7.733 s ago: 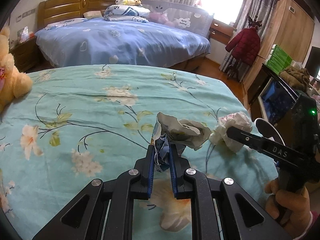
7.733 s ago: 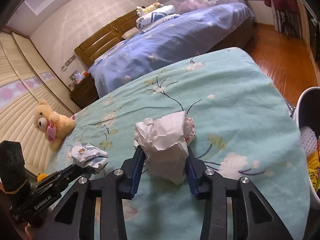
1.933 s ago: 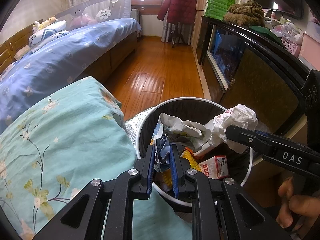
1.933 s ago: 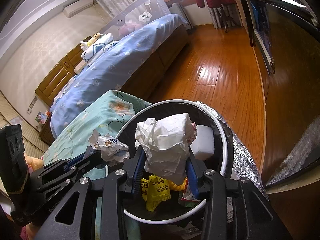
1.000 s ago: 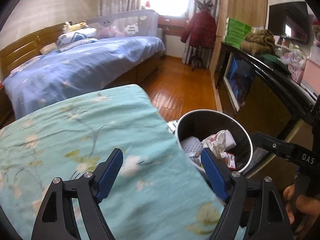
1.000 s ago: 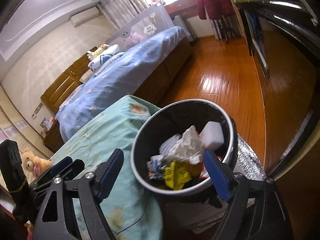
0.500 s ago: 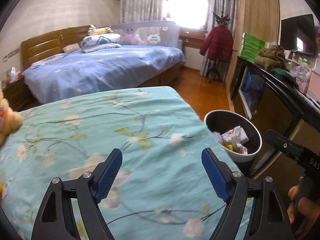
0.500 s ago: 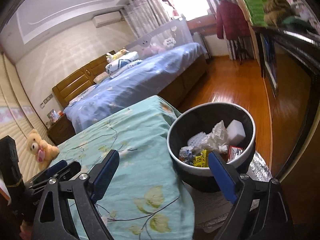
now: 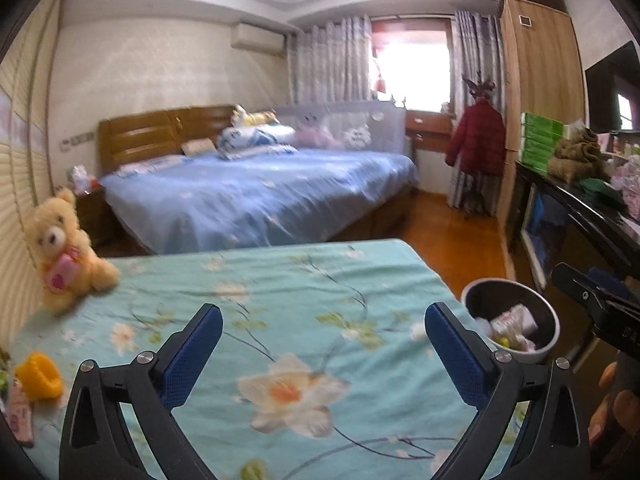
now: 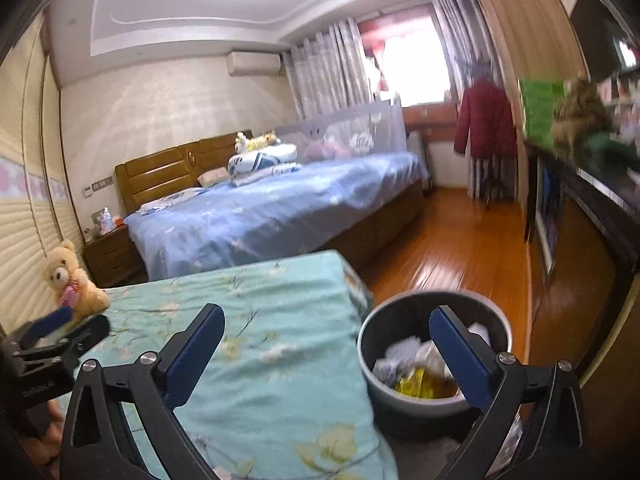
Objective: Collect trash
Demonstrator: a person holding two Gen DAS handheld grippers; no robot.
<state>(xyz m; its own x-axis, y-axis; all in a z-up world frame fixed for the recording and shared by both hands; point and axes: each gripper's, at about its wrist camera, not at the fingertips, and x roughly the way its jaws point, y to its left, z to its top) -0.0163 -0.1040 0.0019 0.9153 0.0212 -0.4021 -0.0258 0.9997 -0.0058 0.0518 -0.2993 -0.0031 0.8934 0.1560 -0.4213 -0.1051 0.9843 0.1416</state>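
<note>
Far left, left wrist view: a yellow crumpled object and a pink printed wrapper are seen lying on the teal floral bedspread, near the frame edge; blurred, so their nature cannot be told for certain. Behind them a yellow teddy bear is propped upright against the slatted wall, a pink item at its chest.

Centre: the left tool is held above the bedspread, pointed slightly downward. Its jaws are opening and stand wide apart; nothing is between them, only the flower print is seen in the gap. Beyond the foot of this bed, a second bed with a blue cover and a wooden headboard is noted, pillows and soft toys piled at its head.

Right: the round dark trash bin stands on the wooden floor just beside the corner of the teal bed. Crumpled paper and wrappers are lying inside it. In the right wrist view the bin is seen closer, with white paper and a yellow wrapper in it. The right tool is held over the bed's edge and the bin, its right finger in front of the bin; its jaws are opening, spread wide, with nothing gripped.

Far right: a red coat hangs on a stand, and a dark cabinet runs along the wall.
</note>
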